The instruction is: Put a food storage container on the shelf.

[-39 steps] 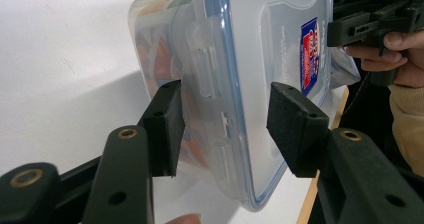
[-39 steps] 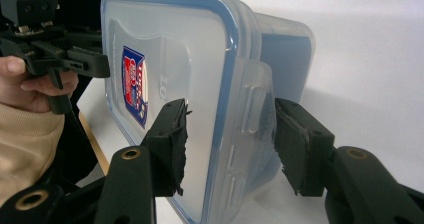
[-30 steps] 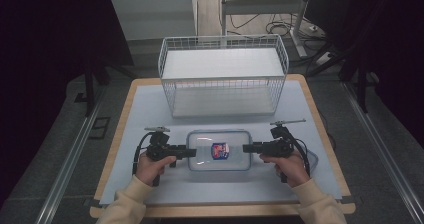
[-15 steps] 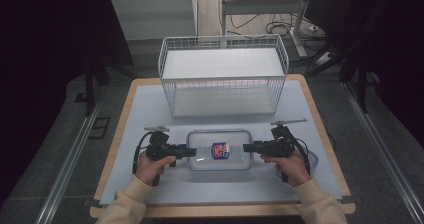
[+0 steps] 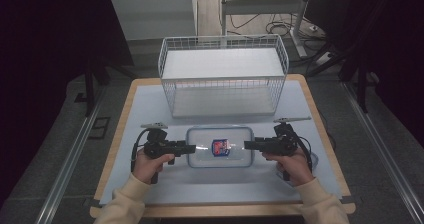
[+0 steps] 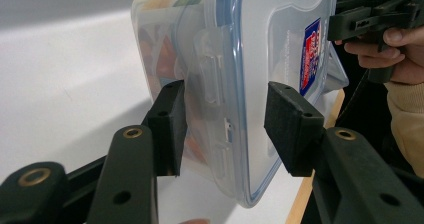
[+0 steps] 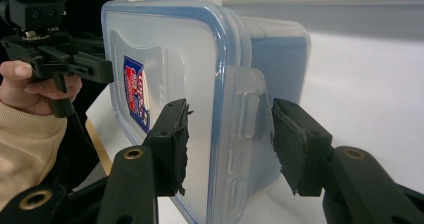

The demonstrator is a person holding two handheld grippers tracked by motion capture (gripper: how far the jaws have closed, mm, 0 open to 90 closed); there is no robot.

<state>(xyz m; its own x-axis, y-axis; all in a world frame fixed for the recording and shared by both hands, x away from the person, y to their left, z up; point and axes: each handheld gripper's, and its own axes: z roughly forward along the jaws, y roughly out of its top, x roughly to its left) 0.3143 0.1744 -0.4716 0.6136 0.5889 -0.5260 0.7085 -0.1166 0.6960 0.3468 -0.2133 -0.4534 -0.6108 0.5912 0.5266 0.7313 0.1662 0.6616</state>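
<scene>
Two grippers are meeting one clear lidded container (image 5: 218, 147) on the table (image 5: 320, 134), and we are holding it from both short ends. Our left gripper (image 5: 189, 147) has just been closing its jaws with the container's side latch (image 6: 212, 79) between them; one pad is pressing the tub wall, the other is sitting by the lid face. Our right gripper (image 5: 249, 144) is straddling the opposite latch (image 7: 247, 109); whether its pads are pressing we cannot tell. Beyond the jaws a white wire basket (image 5: 223, 76) is standing.
</scene>
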